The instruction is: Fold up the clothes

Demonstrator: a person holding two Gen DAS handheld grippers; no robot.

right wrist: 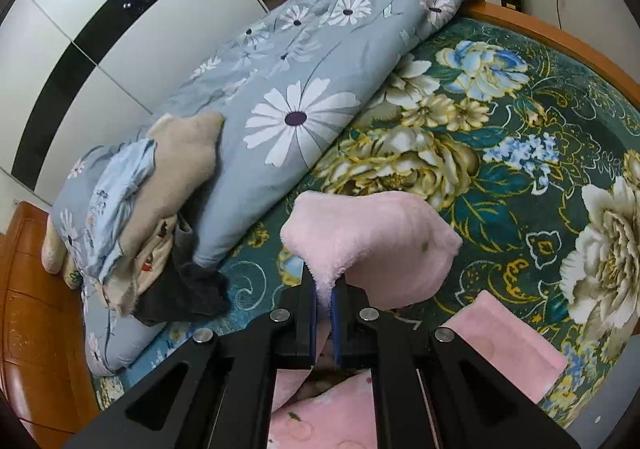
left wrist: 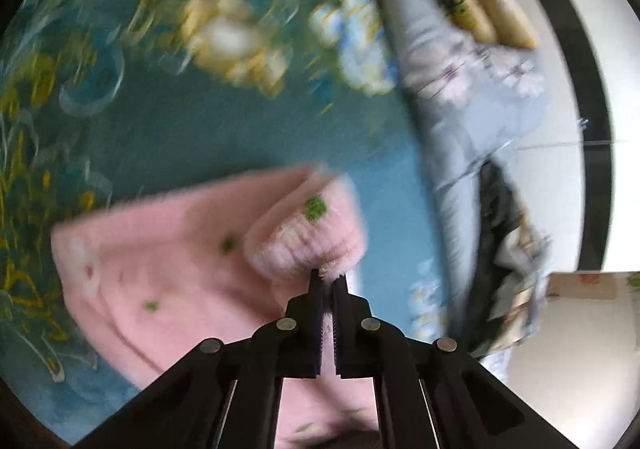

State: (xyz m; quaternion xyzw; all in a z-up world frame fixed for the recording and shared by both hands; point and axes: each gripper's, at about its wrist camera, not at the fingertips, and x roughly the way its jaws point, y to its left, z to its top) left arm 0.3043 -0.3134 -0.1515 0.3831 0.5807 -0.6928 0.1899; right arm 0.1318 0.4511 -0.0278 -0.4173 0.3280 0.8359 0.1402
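A fluffy pink garment with small green motifs lies on the teal floral bedspread. My left gripper is shut on its ribbed cuff, which is lifted and folded over the body; this view is motion-blurred. In the right wrist view, my right gripper is shut on another fluffy edge of the pink garment, held raised above the bedspread. More pink fabric lies below and to the right of it.
A grey-blue daisy-print duvet is bunched along the bed's far side. A pile of clothes, beige, light blue and dark grey, lies on it. The wooden bed frame rims the bed. Wardrobe doors stand behind.
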